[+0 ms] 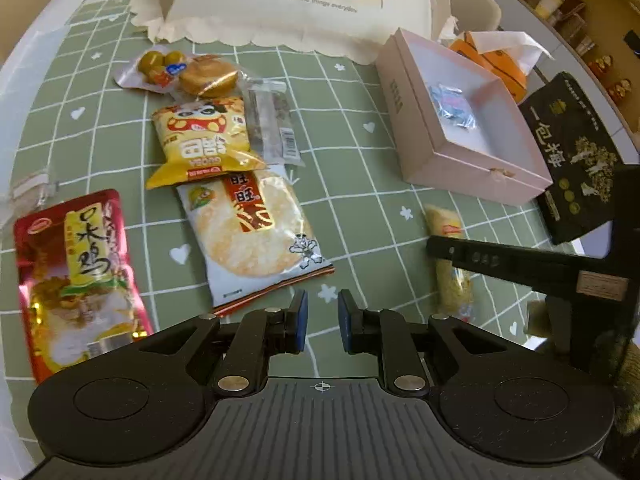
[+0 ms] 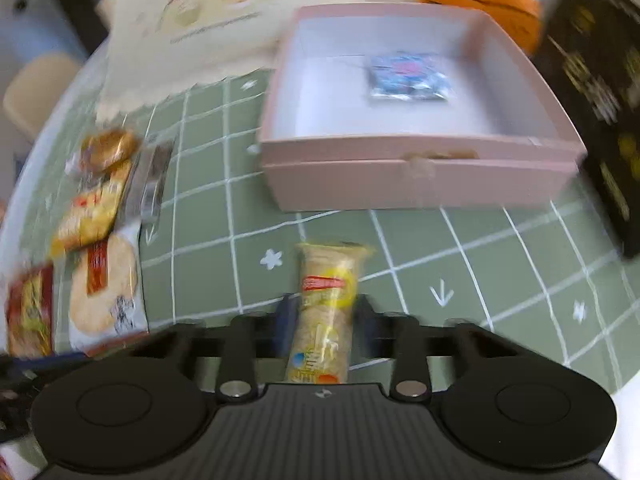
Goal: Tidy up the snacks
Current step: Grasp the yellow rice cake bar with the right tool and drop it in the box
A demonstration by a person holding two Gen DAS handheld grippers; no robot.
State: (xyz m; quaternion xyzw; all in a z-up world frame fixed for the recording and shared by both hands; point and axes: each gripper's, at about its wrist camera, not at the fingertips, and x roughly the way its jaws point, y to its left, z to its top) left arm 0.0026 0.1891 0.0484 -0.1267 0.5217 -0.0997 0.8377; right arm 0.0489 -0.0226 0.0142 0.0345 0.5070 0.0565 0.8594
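A pink open box [image 1: 424,120] [image 2: 420,176] holds one blue foil packet [image 1: 452,108] [image 2: 408,76]. My right gripper [image 2: 323,320] has its fingers against both sides of a long yellow snack bar [image 2: 326,312], also seen in the left wrist view [image 1: 450,264], in front of the box. My left gripper [image 1: 322,320] is open and empty above the green checked cloth. Ahead of it lie a rice cracker pack [image 1: 248,232], a yellow snack bag [image 1: 204,140], a red chicken pouch [image 1: 76,276], a pastry [image 1: 208,76], and a clear-wrapped bar [image 1: 272,124].
A cream fabric cover [image 1: 304,0] stands at the back. A black gift box [image 1: 576,156] and an orange tissue pack [image 1: 496,60] sit to the right of the pink box. The table's white edge [image 1: 24,64] curves at the left.
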